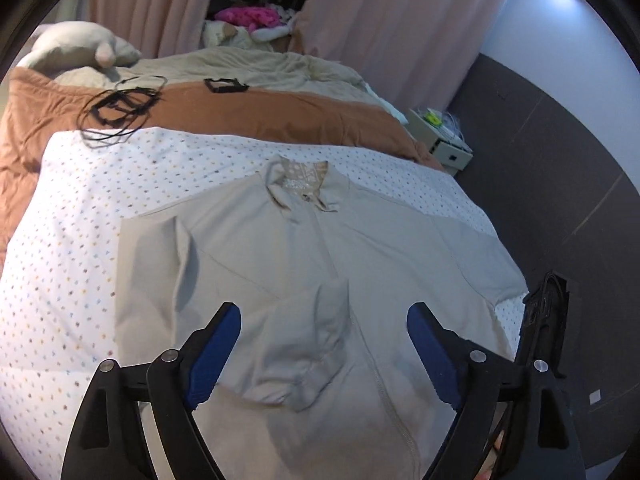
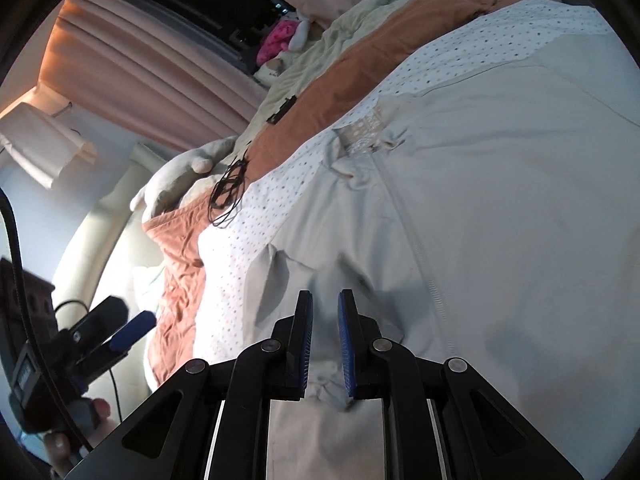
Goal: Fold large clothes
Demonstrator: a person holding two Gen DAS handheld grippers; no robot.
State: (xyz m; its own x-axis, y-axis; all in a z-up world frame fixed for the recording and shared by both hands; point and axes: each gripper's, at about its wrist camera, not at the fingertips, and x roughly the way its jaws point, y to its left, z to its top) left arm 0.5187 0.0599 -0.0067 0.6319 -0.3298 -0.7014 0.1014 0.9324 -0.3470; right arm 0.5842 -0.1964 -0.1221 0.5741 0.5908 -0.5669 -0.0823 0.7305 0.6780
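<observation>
A large beige zip-up jacket (image 1: 320, 264) lies spread front-up on the dotted white sheet (image 1: 80, 240), collar (image 1: 304, 188) towards the far side. Its left sleeve is folded in across the chest, the cuff (image 1: 300, 376) lying near the zipper. My left gripper (image 1: 324, 320) is open and empty, hovering above that cuff. In the right wrist view the jacket (image 2: 500, 220) fills the right side. My right gripper (image 2: 325, 312) has its jaws a narrow gap apart with a fold of jacket fabric (image 2: 324, 384) between the pads. The left gripper (image 2: 120, 328) shows at lower left there.
An orange quilt (image 1: 240, 108) and beige blanket lie beyond the sheet, with black cables (image 1: 120, 108) and a black frame (image 1: 224, 85) on them. A plush pillow (image 1: 80, 48) sits far left. A bedside cabinet (image 1: 444, 140) stands right; dark floor (image 1: 560, 180) lies beyond the bed edge.
</observation>
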